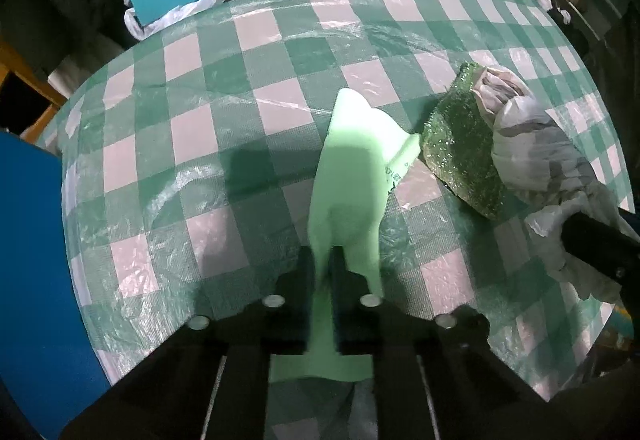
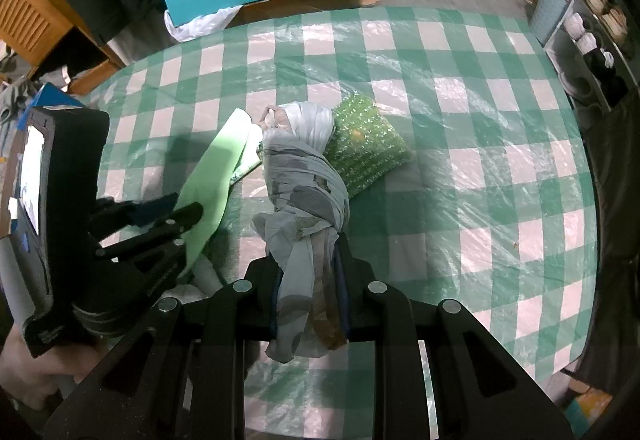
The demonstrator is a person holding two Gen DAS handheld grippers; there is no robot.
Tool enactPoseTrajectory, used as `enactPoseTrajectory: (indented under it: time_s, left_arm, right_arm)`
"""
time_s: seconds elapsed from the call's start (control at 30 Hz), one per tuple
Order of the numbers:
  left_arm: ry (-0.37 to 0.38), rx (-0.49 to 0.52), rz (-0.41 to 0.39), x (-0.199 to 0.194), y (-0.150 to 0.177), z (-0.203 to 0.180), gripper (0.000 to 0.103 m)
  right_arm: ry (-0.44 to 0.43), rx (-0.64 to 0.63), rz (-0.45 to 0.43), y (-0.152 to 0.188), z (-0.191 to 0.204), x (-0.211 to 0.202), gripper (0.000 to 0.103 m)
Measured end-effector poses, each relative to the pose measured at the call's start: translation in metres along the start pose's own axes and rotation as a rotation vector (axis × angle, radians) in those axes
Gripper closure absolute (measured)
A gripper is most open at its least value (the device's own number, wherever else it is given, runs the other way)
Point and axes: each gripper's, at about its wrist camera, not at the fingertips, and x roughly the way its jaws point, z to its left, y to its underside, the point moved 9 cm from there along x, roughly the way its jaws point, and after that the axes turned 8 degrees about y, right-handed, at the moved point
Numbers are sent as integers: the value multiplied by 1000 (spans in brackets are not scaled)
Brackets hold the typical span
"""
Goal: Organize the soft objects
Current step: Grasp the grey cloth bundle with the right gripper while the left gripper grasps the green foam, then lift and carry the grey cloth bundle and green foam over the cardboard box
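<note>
Pale-green soft sheet (image 1: 348,176); knotted grey scarf (image 2: 304,180)

both fisheye views are dim, with a cool greenish cast. light falls from above, laying white glare streaks on the clear plastic sheet over the green-and-white checked tablecloth (image 1: 256,80) and a soft shadow left of the pale green foam sheet (image 1: 348,176). straight edges bow strongly toward black vignetted corners. the near black gripper bodies look soft and underexposed.
</note>
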Motion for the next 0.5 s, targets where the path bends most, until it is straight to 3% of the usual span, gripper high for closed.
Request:
enactPoseTrajectory:
  time_s: [0.17, 0.5]
  left_arm:
    - [16, -34, -7, -4, -2, 8, 99]
    - [-3, -11, -71, -35, -5, 5, 99]
  right_arm:
    - [2, -2, -5, -1, 2, -2, 83]
    - [-3, -17, -30, -2, 7, -13, 83]
